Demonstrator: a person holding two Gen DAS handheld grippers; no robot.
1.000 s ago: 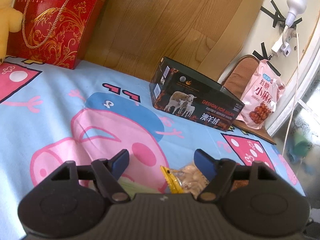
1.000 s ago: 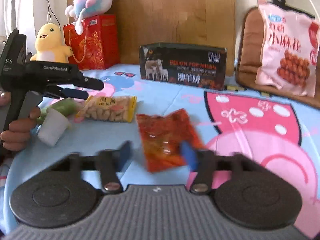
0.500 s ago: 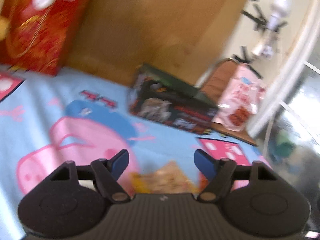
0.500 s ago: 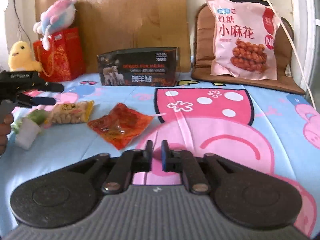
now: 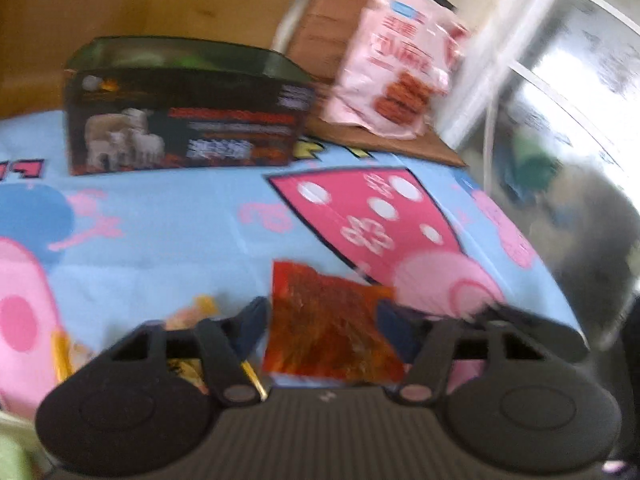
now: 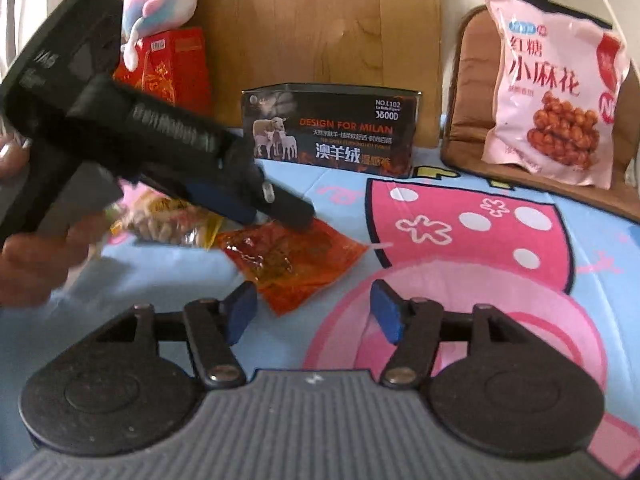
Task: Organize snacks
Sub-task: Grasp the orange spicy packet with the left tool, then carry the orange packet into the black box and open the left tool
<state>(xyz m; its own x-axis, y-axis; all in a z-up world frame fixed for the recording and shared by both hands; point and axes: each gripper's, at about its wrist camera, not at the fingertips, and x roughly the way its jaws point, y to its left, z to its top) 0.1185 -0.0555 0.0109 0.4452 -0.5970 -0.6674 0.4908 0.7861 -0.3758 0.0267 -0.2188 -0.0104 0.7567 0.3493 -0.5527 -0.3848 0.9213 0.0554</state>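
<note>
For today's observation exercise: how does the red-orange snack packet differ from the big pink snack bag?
The red-orange snack packet lies flat on the cartoon sheet; the big pink snack bag stands propped against a brown cushion. The packet is see-through and looks smaller; the bag is opaque, with printed text and a food picture. The packet sits near both cameras, the bag at the back. Both are sealed snack pouches.

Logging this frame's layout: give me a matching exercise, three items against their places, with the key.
Items:
1. red snack packet
2. pink snack bag
3. plush toy

Places:
A. on top of the red gift bag
B. flat on the sheet, between the left gripper fingers
C. leaning on the brown cushion

Pairs: 1-B, 2-C, 3-A
</note>
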